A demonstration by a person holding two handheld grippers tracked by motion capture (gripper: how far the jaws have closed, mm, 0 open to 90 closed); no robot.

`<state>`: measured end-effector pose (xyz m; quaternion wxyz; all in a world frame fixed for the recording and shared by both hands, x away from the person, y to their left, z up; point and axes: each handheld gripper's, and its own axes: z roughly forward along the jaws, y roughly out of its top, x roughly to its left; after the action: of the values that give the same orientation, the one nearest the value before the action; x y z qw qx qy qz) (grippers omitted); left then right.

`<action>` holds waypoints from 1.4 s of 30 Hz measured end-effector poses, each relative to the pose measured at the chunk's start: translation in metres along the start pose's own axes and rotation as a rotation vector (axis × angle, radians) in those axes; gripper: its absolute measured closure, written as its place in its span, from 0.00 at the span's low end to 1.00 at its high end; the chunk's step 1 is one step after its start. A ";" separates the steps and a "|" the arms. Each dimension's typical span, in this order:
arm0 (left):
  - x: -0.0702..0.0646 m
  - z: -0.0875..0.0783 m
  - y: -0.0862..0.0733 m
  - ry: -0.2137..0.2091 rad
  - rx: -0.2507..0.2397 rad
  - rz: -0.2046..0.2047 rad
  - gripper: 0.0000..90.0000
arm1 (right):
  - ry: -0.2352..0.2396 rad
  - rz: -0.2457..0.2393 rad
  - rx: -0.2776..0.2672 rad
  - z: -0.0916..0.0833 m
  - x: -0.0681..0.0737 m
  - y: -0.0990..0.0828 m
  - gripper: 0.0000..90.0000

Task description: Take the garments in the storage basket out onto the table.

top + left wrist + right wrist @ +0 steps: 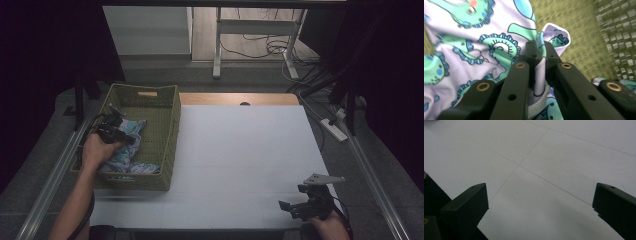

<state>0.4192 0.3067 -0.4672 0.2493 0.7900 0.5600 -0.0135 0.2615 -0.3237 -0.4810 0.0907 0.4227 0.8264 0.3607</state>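
Reaching into the woven basket (167, 131) at the table's (240, 150) left, left gripper (114, 131) over the patterned cloth (131, 131), lying crumpled lengthwise front to back; right gripper (305, 204) idle near the front edge. Seen along the left jaws: clamped on a fold of cloth (469, 50); best lifted straight, slowly, clear of the wall. Seen along the right jaws: spread wide, holding nothing.

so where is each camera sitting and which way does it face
High view: fixed above the person's side, looking forward and down on the white table and green basket; both forearms and grippers enter from below.
Left gripper view: rides the left gripper, looking into the basket; jaws pinch the patterned cloth.
Right gripper view: rides the right gripper, facing bare table; jaws wide apart.
Shared: the high and left gripper views both show cloth and basket.
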 end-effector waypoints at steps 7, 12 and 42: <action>-0.022 -0.028 0.009 -0.070 -0.140 0.074 0.94 | -0.001 -0.001 0.001 0.000 0.000 0.000 0.00; -0.040 -0.047 0.019 -0.122 -0.228 0.132 0.94 | -0.001 0.001 0.001 0.000 0.000 0.000 0.00; -0.150 -0.122 0.094 -0.309 -0.472 0.332 0.94 | 0.006 0.004 0.000 0.000 -0.001 0.000 0.00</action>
<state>0.4154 0.2017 -0.2795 0.5065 0.7795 0.3665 0.0378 0.2619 -0.3246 -0.4808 0.0874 0.4233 0.8258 0.3623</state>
